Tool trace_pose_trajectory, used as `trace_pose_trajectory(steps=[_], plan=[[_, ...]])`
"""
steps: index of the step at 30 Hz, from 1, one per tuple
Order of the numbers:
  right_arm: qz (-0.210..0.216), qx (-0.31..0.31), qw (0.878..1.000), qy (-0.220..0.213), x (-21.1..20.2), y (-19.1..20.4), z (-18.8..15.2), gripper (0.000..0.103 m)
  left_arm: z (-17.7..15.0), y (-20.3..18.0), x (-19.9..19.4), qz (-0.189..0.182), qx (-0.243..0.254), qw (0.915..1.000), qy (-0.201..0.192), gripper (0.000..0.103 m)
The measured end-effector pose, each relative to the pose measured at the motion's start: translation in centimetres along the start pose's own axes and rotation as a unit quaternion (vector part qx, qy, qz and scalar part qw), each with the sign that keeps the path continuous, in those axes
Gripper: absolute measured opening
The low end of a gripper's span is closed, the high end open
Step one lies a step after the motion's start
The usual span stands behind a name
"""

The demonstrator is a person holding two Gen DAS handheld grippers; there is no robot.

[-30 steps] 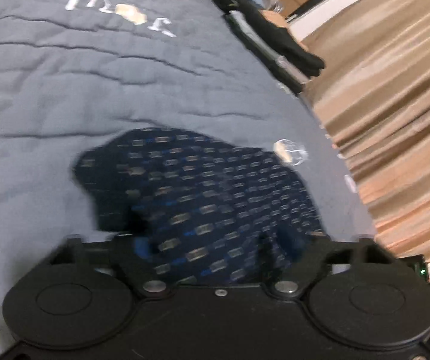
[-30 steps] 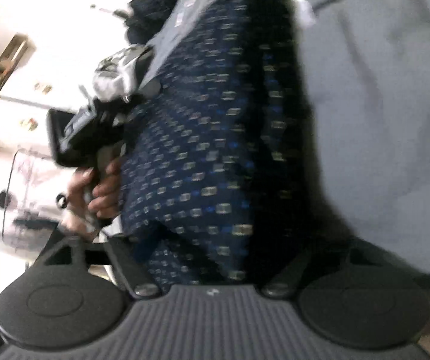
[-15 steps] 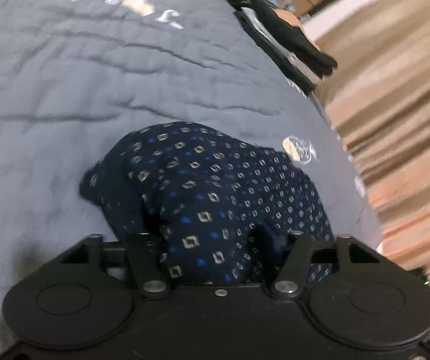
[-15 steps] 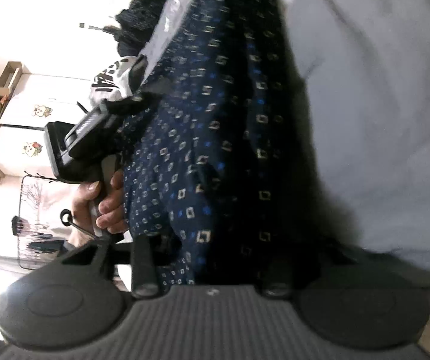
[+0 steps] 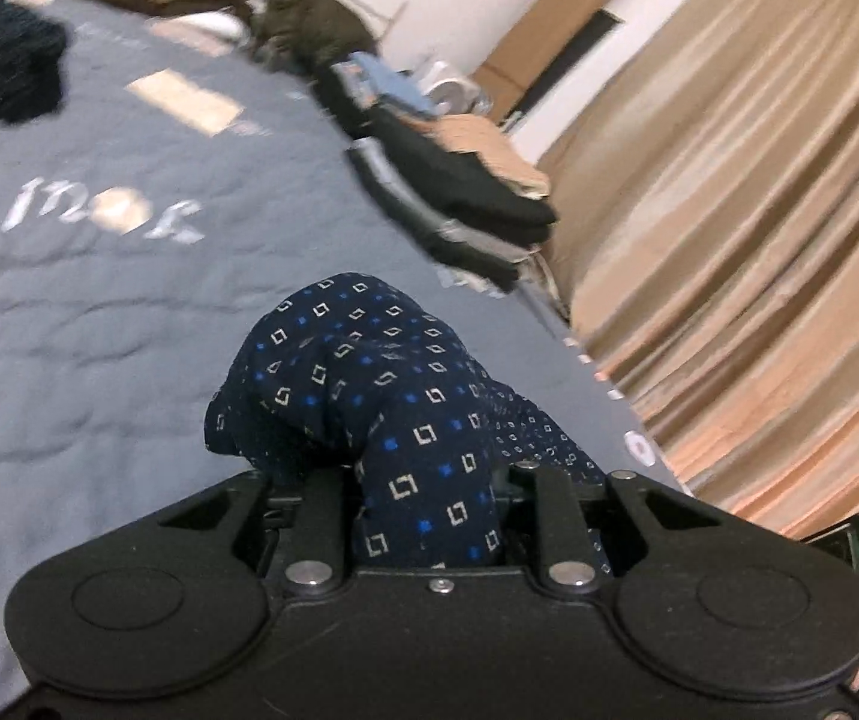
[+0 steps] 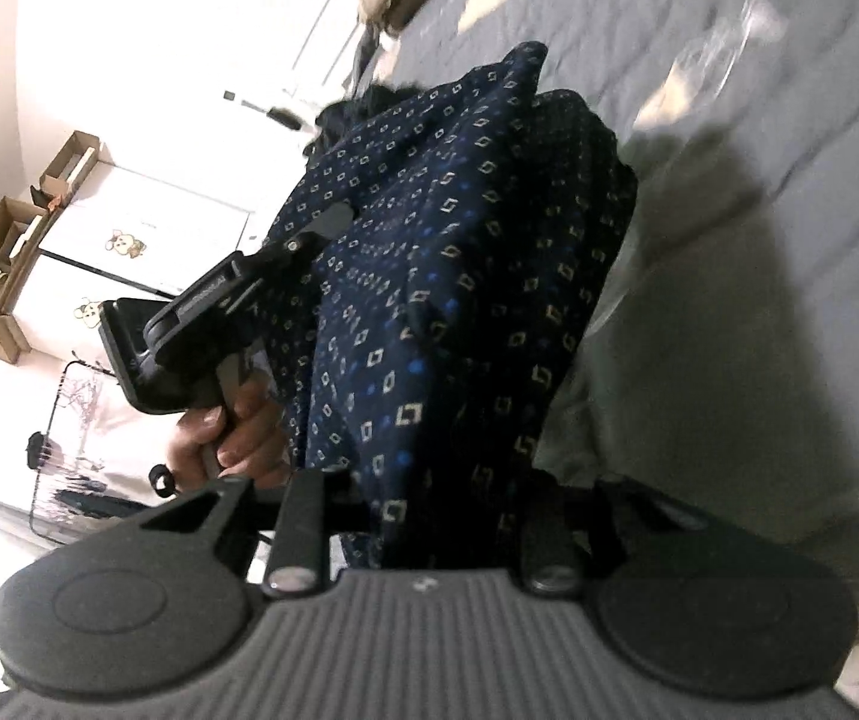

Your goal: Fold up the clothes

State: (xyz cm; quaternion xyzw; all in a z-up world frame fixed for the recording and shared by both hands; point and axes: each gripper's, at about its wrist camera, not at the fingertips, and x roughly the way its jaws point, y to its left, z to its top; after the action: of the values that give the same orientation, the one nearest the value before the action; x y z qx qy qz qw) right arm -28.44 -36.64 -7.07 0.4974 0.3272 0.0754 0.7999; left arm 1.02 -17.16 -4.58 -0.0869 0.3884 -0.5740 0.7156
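Left wrist view shows my left gripper (image 5: 429, 516) clamped on a bunch of the navy patterned garment (image 5: 381, 384), which rises from between the fingers toward 12 o'clock above the grey bedspread (image 5: 99, 300), with a stack of folded clothes (image 5: 465, 204) and a cat (image 5: 309, 18) farther off near 12 and a tan curtain (image 5: 747, 210) at 2 o'clock. Right wrist view shows my right gripper (image 6: 423, 516) pinching the same garment (image 6: 447, 276), hanging as a draped sheet between both grippers, with my left hand (image 6: 231, 432) on the other tool at 9 o'clock.
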Motion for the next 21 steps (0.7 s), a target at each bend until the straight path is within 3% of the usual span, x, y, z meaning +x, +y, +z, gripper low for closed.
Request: trace_pose_trajectory(steps=[4, 10, 17, 21], plan=[[-0.028, 0.003, 0.999, -0.020, -4.3, -2.7, 2.4, 0.025, 0.6, -4.0, 5.7, -0.015, 0.000, 0.9999, -0.004, 0.023], [-0.079, 0.016, 0.996, -0.036, -11.8, -9.0, 7.8, 0.025, 0.7, -9.2, 17.8, -0.028, -0.005, 0.9993, 0.026, 0.023], [-0.132, 0.028, 0.990, -0.050, -19.0, -17.1, 15.6, 0.025, 1.8, -13.1, 31.5, -0.052, -0.016, 0.9977, 0.039, 0.023], [-0.152, 0.020, 0.987, -0.051, -22.1, -20.5, 20.5, 0.025, 2.8, -14.9, 36.9, -0.062, -0.016, 0.9972, 0.039, 0.023]])
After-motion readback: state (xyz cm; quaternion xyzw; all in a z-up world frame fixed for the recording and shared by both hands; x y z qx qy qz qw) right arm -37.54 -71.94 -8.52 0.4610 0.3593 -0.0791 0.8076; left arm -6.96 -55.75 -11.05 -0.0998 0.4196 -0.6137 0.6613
